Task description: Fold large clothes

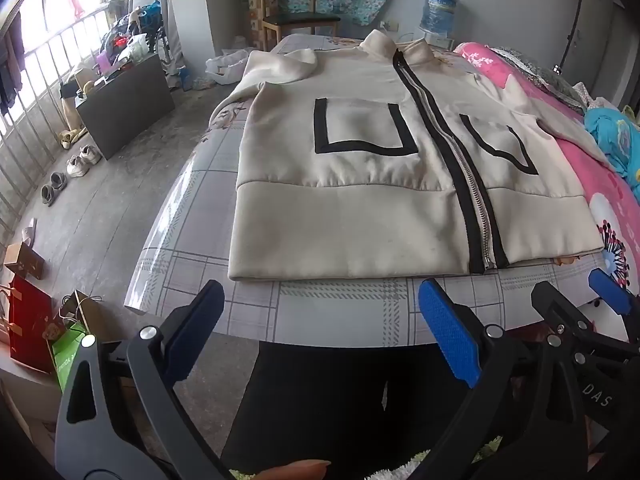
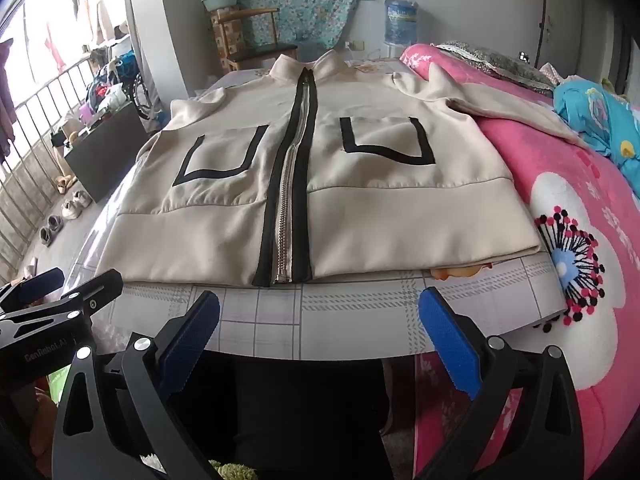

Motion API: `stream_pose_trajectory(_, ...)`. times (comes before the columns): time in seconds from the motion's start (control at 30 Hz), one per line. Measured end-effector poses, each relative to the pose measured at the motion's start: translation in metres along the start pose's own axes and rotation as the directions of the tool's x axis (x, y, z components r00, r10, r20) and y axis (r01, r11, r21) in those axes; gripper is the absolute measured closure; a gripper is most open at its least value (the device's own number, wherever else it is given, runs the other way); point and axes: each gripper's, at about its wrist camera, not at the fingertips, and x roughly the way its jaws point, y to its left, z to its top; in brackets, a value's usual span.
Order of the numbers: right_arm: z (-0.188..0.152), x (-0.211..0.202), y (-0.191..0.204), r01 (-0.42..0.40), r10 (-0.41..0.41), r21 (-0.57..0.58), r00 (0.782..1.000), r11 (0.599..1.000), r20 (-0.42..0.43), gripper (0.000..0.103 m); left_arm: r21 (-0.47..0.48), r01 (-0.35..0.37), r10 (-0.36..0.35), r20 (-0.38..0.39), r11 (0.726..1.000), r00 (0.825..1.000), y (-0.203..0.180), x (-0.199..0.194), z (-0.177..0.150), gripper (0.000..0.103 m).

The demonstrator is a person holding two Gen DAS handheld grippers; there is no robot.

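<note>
While both grippers hang short of the near table edge with their jaws spread wide and nothing between them, the left gripper (image 1: 320, 320) and the right gripper (image 2: 320, 320) point down at a cream zip-up jacket (image 1: 360, 184) lying flat, front up, on the table (image 1: 328, 312). Its smooth fabric carries a black-edged metal zipper (image 2: 290, 184) running collar to hem and two chest pockets (image 2: 384, 140) outlined in black tape. A glossy plaid tablecloth covers the tabletop. One sleeve drapes onto the fleecy pink floral blanket (image 2: 560, 216) at the right. Behind stand a wooden chair (image 1: 296, 12) and a blue water jug (image 1: 440, 10); shoes (image 1: 82, 160) sit on the concrete floor.
</note>
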Motion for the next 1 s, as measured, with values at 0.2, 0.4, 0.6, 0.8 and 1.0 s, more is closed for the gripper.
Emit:
stream_pose_trajectory(0.2, 0.0, 0.0008, -0.0003, 0.002, -0.002, 0.0, 1.0, 1.0, 0.001, 0.006, 0.001, -0.002, 0.002, 0.001, 1.0, 1.0, 0.0, 0.0003, 0.0001, 0.009)
stream_pose_trajectory(0.4, 0.0004, 0.0013, -0.0001, 0.003, -0.003, -0.002, 1.0, 1.0, 0.001, 0.006, 0.002, -0.003, 0.003, 0.003, 1.0, 1.0, -0.0001, 0.0001, 0.0, 0.009)
stream_pose_trajectory(0.6, 0.001, 0.0001, -0.0003, 0.002, -0.002, -0.002, 1.0, 1.0, -0.002, 0.006, 0.002, -0.002, 0.002, 0.004, 1.0, 1.0, 0.0001, 0.0003, 0.0001, 0.009)
stream_pose_trajectory(0.8, 0.0008, 0.0006, -0.0008, 0.001, -0.001, -0.003, 1.0, 1.0, 0.0, 0.006, 0.001, -0.001, 0.001, 0.005, 1.0, 1.0, 0.0001, 0.0001, 0.0001, 0.009)
stream_pose_trajectory(1.0, 0.0022, 0.0003, -0.0002, 0.001, -0.001, -0.003, 1.0, 1.0, 0.0, 0.006, 0.001, 0.0, 0.0, 0.005, 1.0, 1.0, 0.0002, 0.0001, 0.0, 0.009)
